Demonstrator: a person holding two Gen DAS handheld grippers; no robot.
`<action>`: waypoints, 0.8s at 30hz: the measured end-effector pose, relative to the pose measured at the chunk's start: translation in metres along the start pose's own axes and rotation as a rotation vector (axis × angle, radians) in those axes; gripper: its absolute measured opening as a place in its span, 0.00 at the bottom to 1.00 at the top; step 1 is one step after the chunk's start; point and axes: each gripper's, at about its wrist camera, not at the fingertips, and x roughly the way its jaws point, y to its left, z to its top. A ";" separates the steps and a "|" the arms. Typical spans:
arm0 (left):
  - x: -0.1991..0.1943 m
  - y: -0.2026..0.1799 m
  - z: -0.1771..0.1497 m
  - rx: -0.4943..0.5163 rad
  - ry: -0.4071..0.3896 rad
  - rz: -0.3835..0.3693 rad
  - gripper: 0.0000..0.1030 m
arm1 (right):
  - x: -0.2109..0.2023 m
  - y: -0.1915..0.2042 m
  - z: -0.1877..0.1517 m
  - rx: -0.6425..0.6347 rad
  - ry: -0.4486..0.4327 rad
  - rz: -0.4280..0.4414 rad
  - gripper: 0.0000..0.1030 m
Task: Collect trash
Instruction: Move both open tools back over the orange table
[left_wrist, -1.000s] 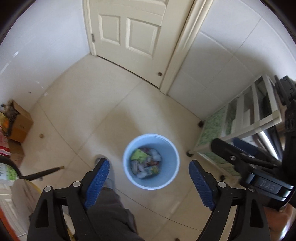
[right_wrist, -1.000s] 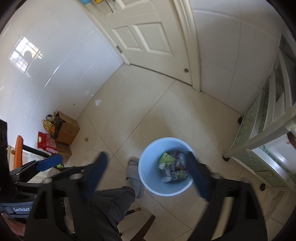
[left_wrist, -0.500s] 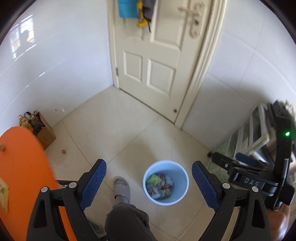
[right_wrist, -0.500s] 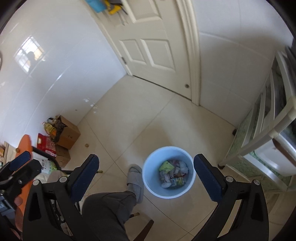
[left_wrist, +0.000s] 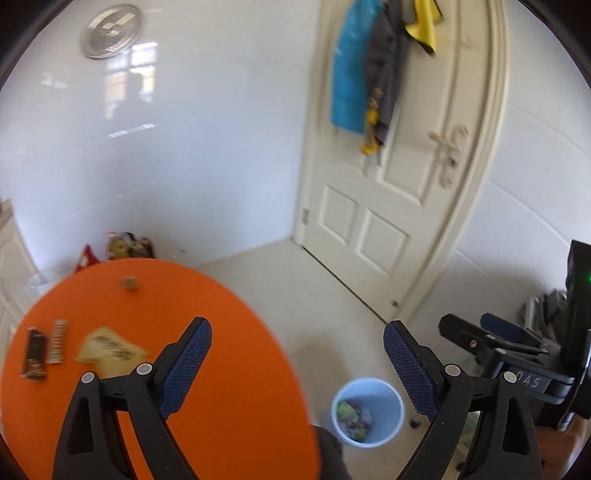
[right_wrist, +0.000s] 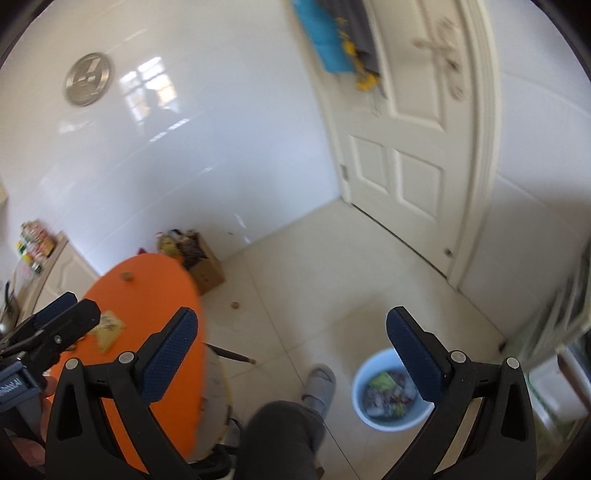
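The round orange table is cut off at the lower left, and the wrappers on it are blurred: a tan crumpled wrapper, a dark snack-bar wrapper and a striped one beside it. The left gripper stands wide apart with nothing between its jaws, which have just been opening. The right gripper is equally spread and empty. The pale blue plastic bin, holding mixed litter, sits on the floor right of the table. A second ago the bin filled the view's middle and no tabletop showed.
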 end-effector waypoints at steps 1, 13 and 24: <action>-0.017 0.008 -0.005 -0.014 -0.023 0.015 0.91 | -0.003 0.012 0.002 -0.013 -0.011 0.011 1.00; -0.164 0.043 -0.080 -0.088 -0.175 0.237 0.99 | -0.030 0.152 0.003 -0.212 -0.095 0.181 1.00; -0.251 0.062 -0.136 -0.234 -0.221 0.378 0.99 | -0.033 0.241 -0.019 -0.351 -0.095 0.308 1.00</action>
